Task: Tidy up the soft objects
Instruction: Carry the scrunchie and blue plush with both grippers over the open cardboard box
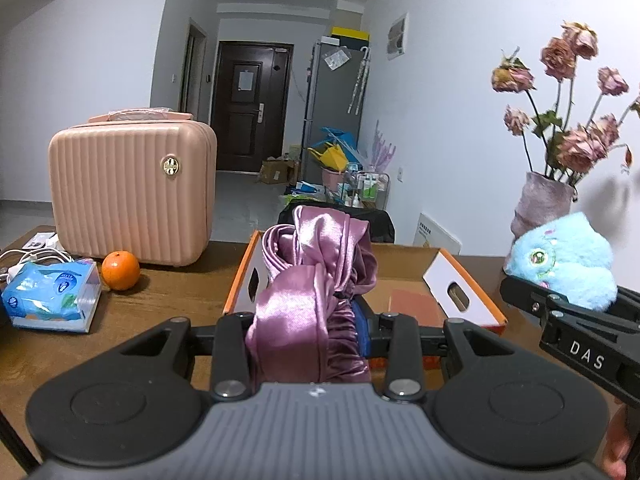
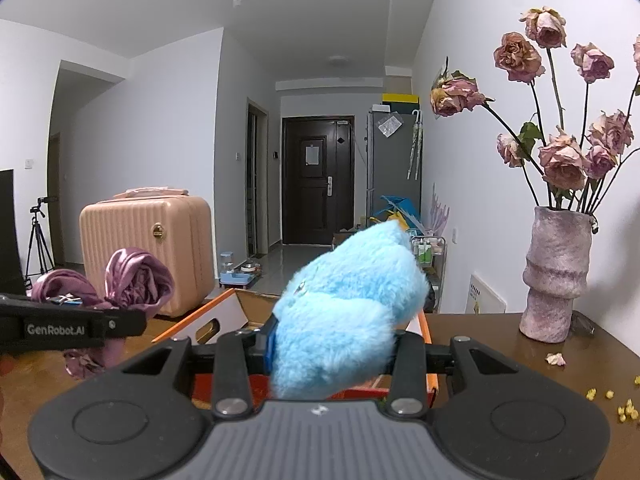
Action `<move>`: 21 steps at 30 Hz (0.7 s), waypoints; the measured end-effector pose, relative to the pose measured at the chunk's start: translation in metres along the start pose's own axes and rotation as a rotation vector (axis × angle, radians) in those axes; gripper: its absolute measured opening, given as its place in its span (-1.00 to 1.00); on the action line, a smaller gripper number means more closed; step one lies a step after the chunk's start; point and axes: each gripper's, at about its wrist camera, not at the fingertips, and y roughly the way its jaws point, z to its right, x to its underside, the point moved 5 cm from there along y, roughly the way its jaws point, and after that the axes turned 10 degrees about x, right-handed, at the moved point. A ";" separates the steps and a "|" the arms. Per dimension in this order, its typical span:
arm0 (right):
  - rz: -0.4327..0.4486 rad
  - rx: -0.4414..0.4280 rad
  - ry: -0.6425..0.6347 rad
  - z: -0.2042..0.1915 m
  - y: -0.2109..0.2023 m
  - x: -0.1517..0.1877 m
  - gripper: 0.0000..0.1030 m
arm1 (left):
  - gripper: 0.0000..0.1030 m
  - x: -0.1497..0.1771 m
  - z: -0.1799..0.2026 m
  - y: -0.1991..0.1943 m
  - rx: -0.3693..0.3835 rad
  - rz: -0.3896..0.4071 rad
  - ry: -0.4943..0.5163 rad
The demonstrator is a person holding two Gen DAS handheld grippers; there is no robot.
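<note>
Looking down a white-walled hallway toward a dark front door (image 2: pixel 317 179), across a brown wooden counter (image 1: pixel 172 292). Carrying on that counter a ribbed pink hard-shell case (image 1: pixel 130 192), a round orange fruit (image 1: pixel 120 270) just beside the case's front, and a blue plastic-wrapped tissue pack (image 1: pixel 50 296) lying near the fruit. Standing at the far right corner, a mottled mauve ceramic vase (image 2: pixel 556 274) holding dried pink roses (image 2: pixel 560 156), with fallen yellow crumbs (image 2: pixel 624 410) scattered nearby.

Sitting open at mid-counter, an orange-edged cardboard box (image 1: pixel 460 284) with cut-out handle slots.

Left gripper (image 1: pixel 312 332): gripping a shiny mauve satin cloth bundle (image 1: pixel 316 268), jaws clamped on its lower folds, the knotted bulk rising above the box's near left corner.

Right gripper (image 2: pixel 332 350): pinching a fluffy light-blue plush toy (image 2: pixel 348 304), jaws clamped on its lower end, the toy tilting up and forward over the near edge of the box. Showing in the left wrist view as a blue furry face with one green eye, hovering to the right of the box and in front of the vase.
</note>
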 end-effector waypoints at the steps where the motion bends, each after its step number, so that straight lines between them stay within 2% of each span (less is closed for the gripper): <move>1: -0.001 0.000 0.001 0.000 0.004 -0.002 -0.26 | -0.29 -0.002 -0.001 0.003 -0.002 0.003 -0.006; 11: -0.019 0.003 0.005 0.001 0.042 -0.013 -0.26 | -0.29 -0.024 -0.005 0.030 -0.015 0.033 -0.023; 21: -0.050 -0.003 -0.023 -0.006 0.077 -0.016 -0.26 | -0.29 -0.036 -0.022 0.064 -0.042 0.018 -0.042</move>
